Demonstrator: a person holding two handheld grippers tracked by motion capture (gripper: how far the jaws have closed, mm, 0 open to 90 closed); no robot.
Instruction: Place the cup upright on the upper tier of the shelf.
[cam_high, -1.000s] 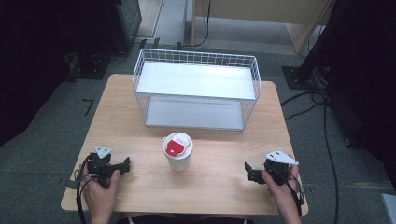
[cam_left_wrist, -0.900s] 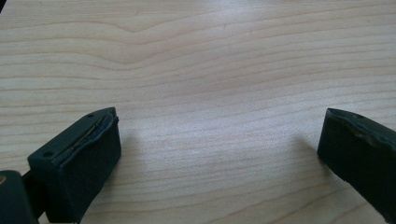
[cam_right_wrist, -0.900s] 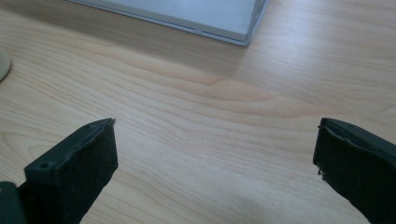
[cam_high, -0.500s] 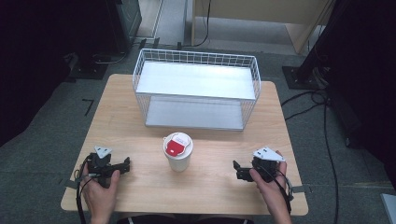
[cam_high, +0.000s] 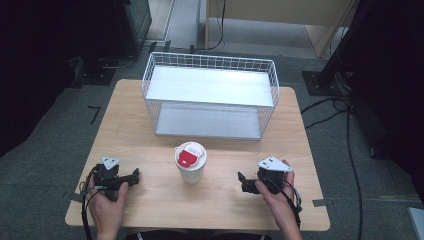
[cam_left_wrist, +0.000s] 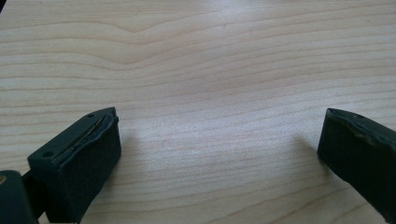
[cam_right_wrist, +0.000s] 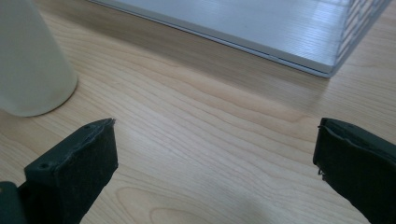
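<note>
A white paper cup (cam_high: 190, 167) with a white lid and a red label stands upright near the middle of the wooden table (cam_high: 130, 135). My left gripper (cam_high: 133, 176) rests low at the front left, pointing right toward the cup, well apart from it. Its jaws stand open over bare wood in the left gripper view (cam_left_wrist: 219, 135). To the right of the cup, my right gripper (cam_high: 243, 181) points left at it with a gap between them. It is open (cam_right_wrist: 215, 140), and the cup's lower wall (cam_right_wrist: 32, 60) shows ahead on the left.
A white wire basket rack (cam_high: 210, 95) with two flat shelves stands at the back of the table, behind the cup. Its lower shelf edge (cam_right_wrist: 261, 32) runs across the right gripper view. Cables lie on the floor at the right (cam_high: 345, 130).
My right gripper has moved left across the table, closer to the cup. The left gripper and the cup have stayed where they were.
</note>
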